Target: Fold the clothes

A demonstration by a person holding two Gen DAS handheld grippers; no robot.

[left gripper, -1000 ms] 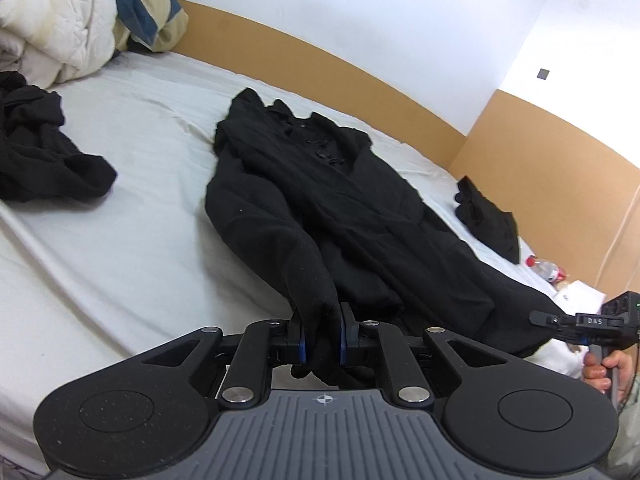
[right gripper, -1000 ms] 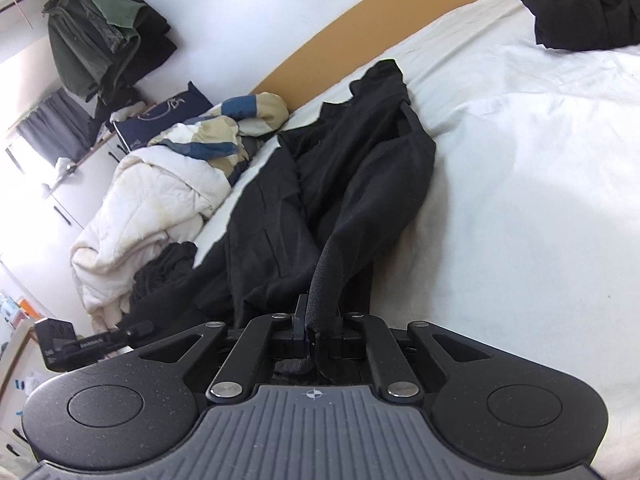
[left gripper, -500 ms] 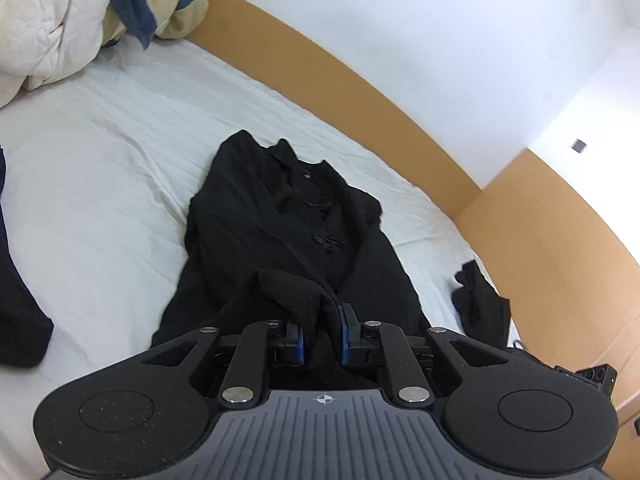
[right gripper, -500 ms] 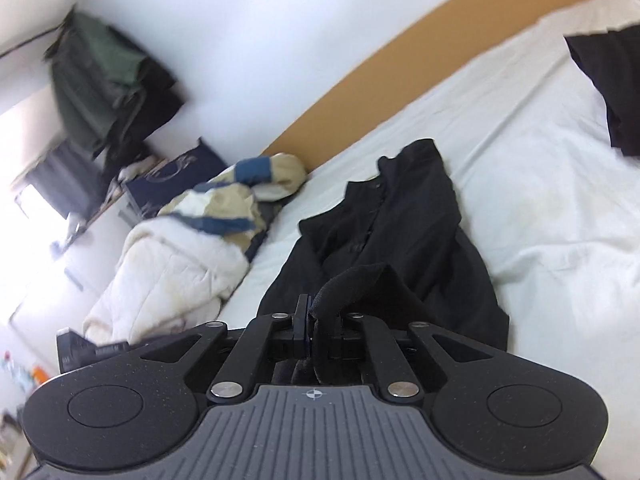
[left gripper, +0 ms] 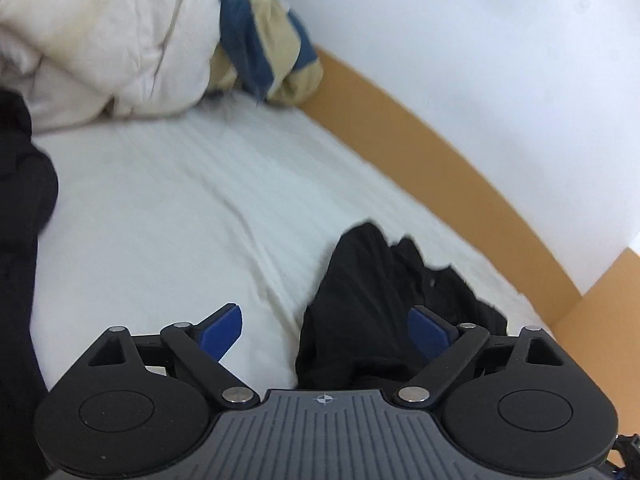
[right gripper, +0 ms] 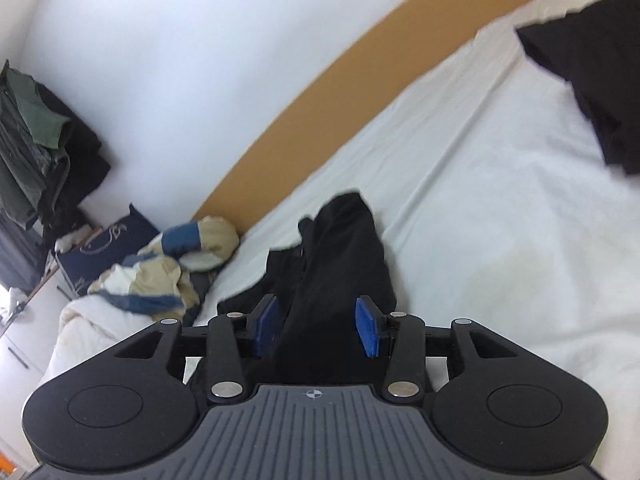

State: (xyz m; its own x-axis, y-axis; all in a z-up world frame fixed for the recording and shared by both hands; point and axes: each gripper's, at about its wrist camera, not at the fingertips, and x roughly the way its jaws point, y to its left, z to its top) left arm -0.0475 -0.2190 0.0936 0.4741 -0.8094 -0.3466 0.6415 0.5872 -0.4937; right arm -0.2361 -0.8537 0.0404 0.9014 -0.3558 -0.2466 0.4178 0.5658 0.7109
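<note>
Both grippers stand with their blue-padded fingers spread wide, gripping nothing. The left gripper (left gripper: 326,330) and the right gripper (right gripper: 316,326) hang over the black coat (left gripper: 360,300), a soft matte heap bunched on the wrinkled white bedsheet (left gripper: 168,216). A puffy quilted duvet (left gripper: 100,36) slumps beyond.

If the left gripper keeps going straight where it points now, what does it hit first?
Most likely the black garment lying between the open left gripper jaws on the white bed sheet; depth is unclear.
</note>
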